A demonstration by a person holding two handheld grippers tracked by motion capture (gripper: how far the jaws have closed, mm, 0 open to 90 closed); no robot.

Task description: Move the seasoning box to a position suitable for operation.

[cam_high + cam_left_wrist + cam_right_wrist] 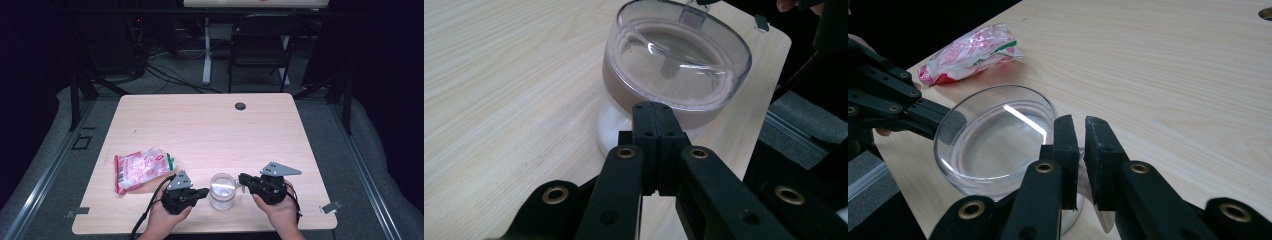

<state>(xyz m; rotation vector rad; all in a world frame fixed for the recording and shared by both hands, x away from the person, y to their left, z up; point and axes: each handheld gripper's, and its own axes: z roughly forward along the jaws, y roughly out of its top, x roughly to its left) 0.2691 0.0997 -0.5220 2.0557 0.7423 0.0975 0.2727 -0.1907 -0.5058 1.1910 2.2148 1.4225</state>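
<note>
A clear jar (222, 191) with a clear lid (674, 65) stands near the front edge of the wooden table (210, 125). My left gripper (206, 191) is shut with nothing between its jaws, and its tip (655, 107) rests against the jar's left side, just under the lid. From the right, my right gripper (241, 176) reaches the lid's edge. Its jaws (1081, 125) stand a narrow gap apart, closed on a small clear tab of the lid. The lid (993, 145) sits flat on the jar.
A pink and white snack bag (142, 169) lies on the table left of the jar, also in the right gripper view (970, 52). A dark grommet (240, 106) sits near the far edge. A black chair (260, 45) stands beyond the table.
</note>
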